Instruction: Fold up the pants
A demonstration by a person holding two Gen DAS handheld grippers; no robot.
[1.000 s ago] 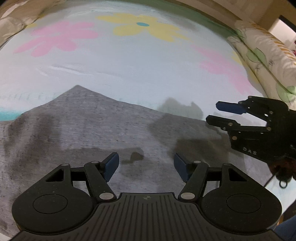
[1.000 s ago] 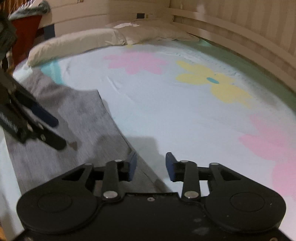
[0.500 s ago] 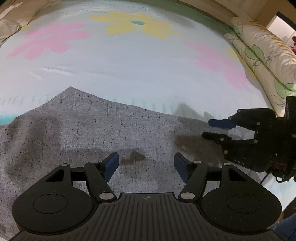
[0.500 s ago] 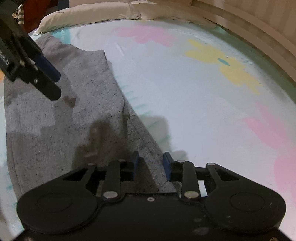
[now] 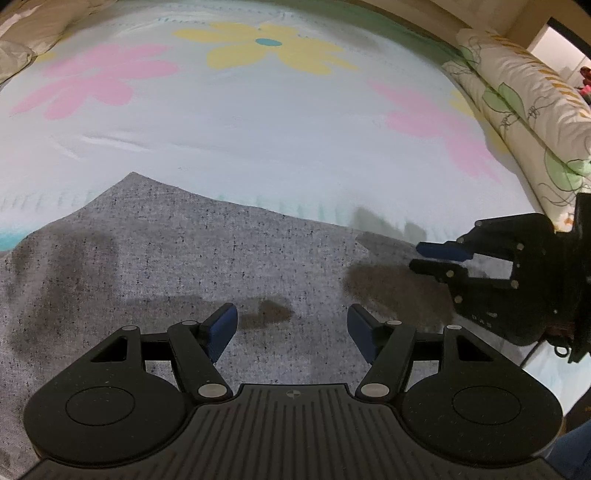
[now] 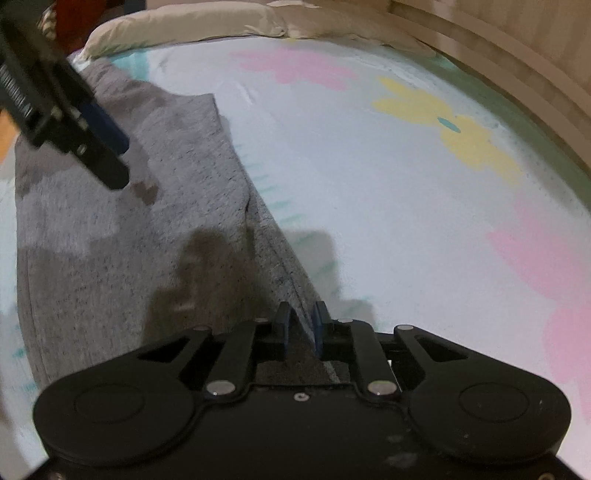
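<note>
Grey pants point(image 5: 184, 266) lie flat on a pale sheet with a flower print point(image 5: 258, 129). My left gripper point(image 5: 290, 317) hovers open over the middle of the cloth, nothing between its fingers. In the right wrist view it comes in from the upper left point(image 6: 120, 162) above the pants point(image 6: 110, 258). My right gripper point(image 6: 301, 314) sits low at the pants' right edge. Its jaws are closing, with the hem between the blue pads and only a narrow gap left. In the left wrist view the right gripper point(image 5: 415, 255) is at the cloth's right end.
A leaf-print pillow or quilt point(image 5: 517, 92) lines the right side of the bed. Beige pillows point(image 6: 184, 22) lie along the far end, beside a wooden bed frame point(image 6: 517, 55). Bare sheet stretches beyond the pants.
My right gripper has come down onto the pants' right edge and narrowed its jaws around the hem. The left gripper has stayed where it was, still open.
</note>
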